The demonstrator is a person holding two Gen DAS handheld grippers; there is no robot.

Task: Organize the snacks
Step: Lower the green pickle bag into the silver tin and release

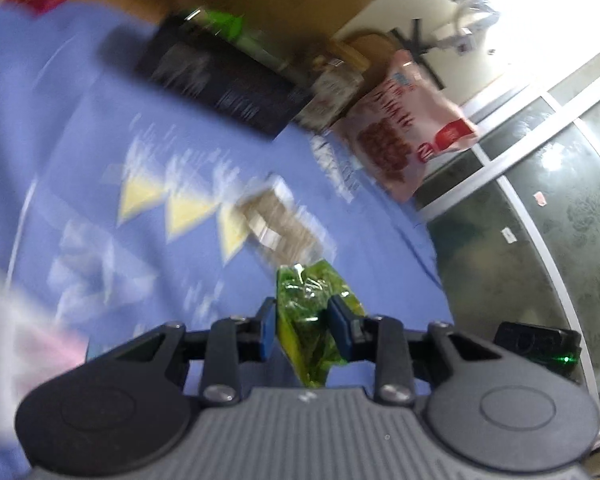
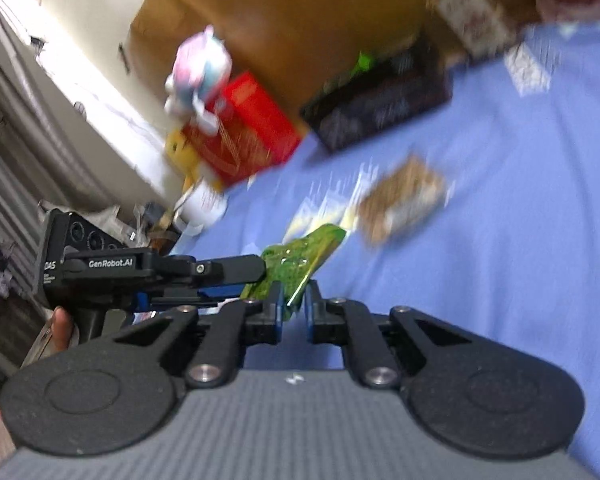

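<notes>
A green snack packet (image 1: 306, 304) hangs above the blue tablecloth (image 1: 100, 140), and both grippers meet on it. In the left wrist view my left gripper (image 1: 303, 320) has its blue pads pressed on the packet's two sides. In the right wrist view the left gripper (image 2: 260, 276) comes in from the left, holding the packet (image 2: 300, 256). There my right gripper (image 2: 294, 302) has its jaws nearly together, with the packet's lower edge pinched between them. A brown snack bar in clear wrap (image 1: 280, 224) (image 2: 404, 196) lies on the cloth just beyond.
A black box (image 1: 220, 84) (image 2: 380, 104) stands at the back against a brown cardboard wall (image 2: 300, 12). A pink snack bag (image 1: 404, 132) leans at the table's right edge. At the left edge are a red box (image 2: 244, 128) and a plush toy (image 2: 200, 68).
</notes>
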